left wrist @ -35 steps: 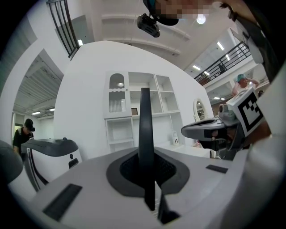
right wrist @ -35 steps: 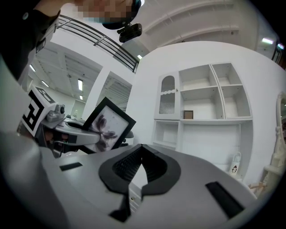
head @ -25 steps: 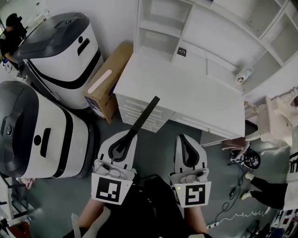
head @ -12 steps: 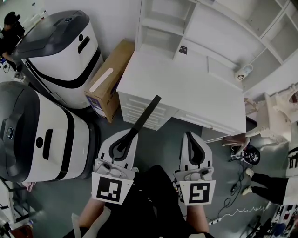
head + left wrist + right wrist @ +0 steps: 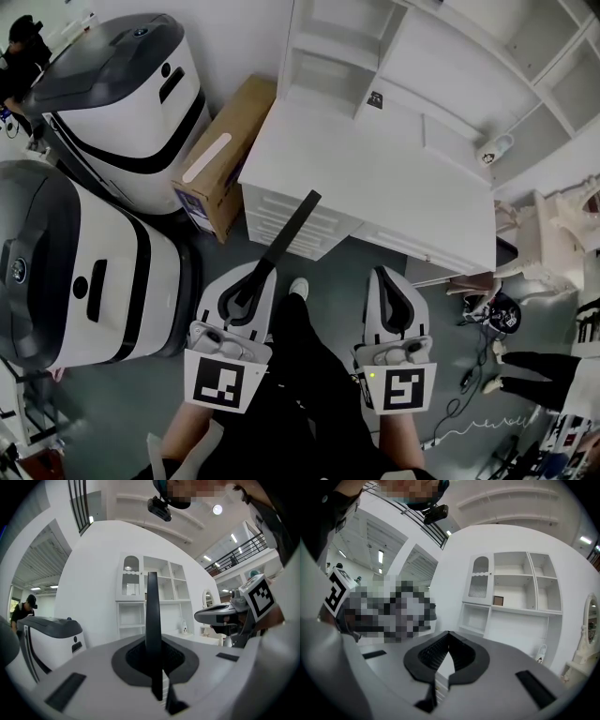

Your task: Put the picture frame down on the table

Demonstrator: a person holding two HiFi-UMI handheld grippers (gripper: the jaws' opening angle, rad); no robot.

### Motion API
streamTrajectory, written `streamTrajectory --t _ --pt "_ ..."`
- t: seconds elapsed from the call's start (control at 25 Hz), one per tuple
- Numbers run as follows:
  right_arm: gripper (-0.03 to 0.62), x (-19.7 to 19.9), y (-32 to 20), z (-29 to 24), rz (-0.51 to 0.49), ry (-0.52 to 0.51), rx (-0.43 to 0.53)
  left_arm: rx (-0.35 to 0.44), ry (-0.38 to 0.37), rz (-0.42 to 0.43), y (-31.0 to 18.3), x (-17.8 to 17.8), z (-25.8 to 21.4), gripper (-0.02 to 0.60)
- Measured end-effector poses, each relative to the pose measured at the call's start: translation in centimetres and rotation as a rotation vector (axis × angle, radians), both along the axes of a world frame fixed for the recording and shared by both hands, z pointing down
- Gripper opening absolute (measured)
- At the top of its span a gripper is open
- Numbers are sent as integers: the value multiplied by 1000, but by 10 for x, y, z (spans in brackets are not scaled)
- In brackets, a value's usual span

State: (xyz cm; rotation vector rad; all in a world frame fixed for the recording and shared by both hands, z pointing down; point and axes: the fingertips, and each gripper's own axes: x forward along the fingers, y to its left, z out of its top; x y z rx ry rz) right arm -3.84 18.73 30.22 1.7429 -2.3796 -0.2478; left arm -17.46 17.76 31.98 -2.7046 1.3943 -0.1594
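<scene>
The picture frame [image 5: 292, 232] is a thin dark slab seen edge-on, slanting up from my left gripper [image 5: 251, 281] toward the front edge of the white table [image 5: 375, 187]. It stays in the air over the floor, short of the tabletop. In the left gripper view the frame [image 5: 152, 616] stands upright between the jaws of the left gripper [image 5: 152, 656], which is shut on it. My right gripper [image 5: 386, 281] hangs beside it, to the right, shut with nothing held; its jaws meet at the tip of the right gripper [image 5: 447, 637].
Two large white-and-black machines [image 5: 122, 94] [image 5: 75, 272] stand at left, with a cardboard box [image 5: 220, 159] leaning against the table's side. White shelves [image 5: 375, 56] rise behind the table. A small bottle [image 5: 494, 150] sits at the back right. Cables [image 5: 469, 375] lie on the floor.
The person has stepped forward: a leg and a white shoe now show between the grippers. Both grippers keep their pose, and the frame stays held.
</scene>
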Motion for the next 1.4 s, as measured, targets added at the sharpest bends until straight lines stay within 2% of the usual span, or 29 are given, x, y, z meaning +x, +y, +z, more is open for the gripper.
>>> streamTrajectory --t 0.4,0.96,1.2,1.4 --pt "2 3 -45 0 -16 10 31 -62 74 -39 -50 5 12 12" --pt "2 46 -157 -5 -51 5 31 -64 56 -55 -152 52 5 12" --pt "2 66 -212 -7 -69 -8 36 -5 -21 -46 -201 77 -1 12" --pt "2 81 -253 -10 -81 -14 37 -11 -15 -50 -239 95 -4 12"
